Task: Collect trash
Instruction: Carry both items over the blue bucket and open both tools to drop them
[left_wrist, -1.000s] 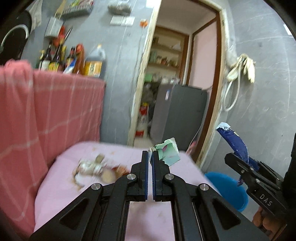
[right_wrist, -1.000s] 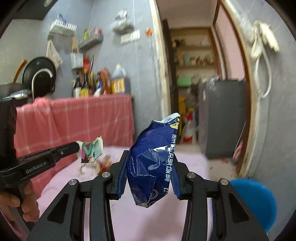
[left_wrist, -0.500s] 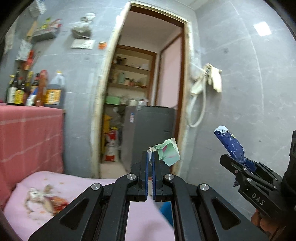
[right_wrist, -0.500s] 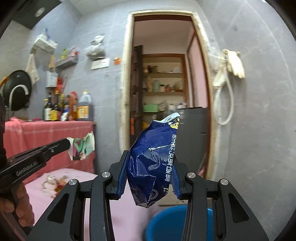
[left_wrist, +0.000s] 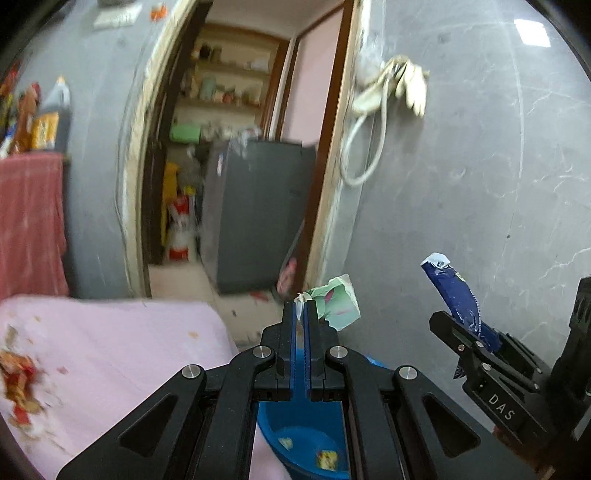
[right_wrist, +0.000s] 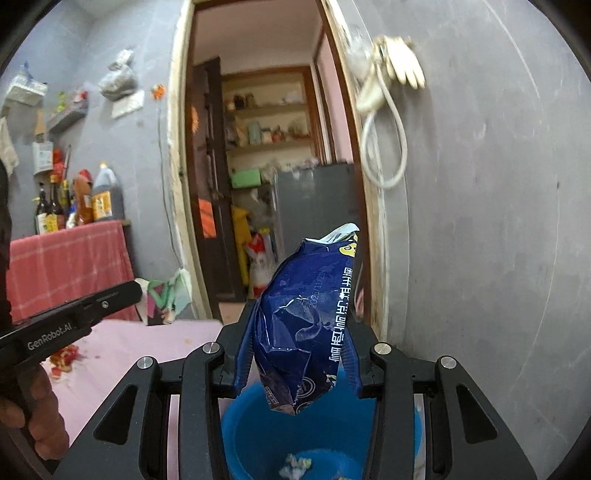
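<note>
My left gripper (left_wrist: 303, 308) is shut on a small green-and-pink wrapper (left_wrist: 338, 308) that sticks out to the right of its tips. From the right wrist view the same wrapper (right_wrist: 164, 299) hangs at the left gripper's tip. My right gripper (right_wrist: 300, 317) is shut on a crumpled dark blue snack bag (right_wrist: 306, 328), seen edge-on in the left wrist view as the blue bag (left_wrist: 456, 295). A blue bucket (right_wrist: 255, 435) with a few scraps inside stands on the floor below both grippers, and the blue bucket (left_wrist: 306, 435) shows between the left gripper's arms.
A pink-covered table (left_wrist: 110, 350) with food scraps (left_wrist: 18, 376) lies to the left. A grey wall (left_wrist: 461, 184) with a hanging hose is on the right. An open doorway (right_wrist: 266, 184) leads to a grey fridge and shelves. Bottles (right_wrist: 74, 203) stand above a red cloth.
Both grippers have swung rightward, away from the pink table and over the blue bucket, which now shows below them. Each keeps its hold on its piece of trash.
</note>
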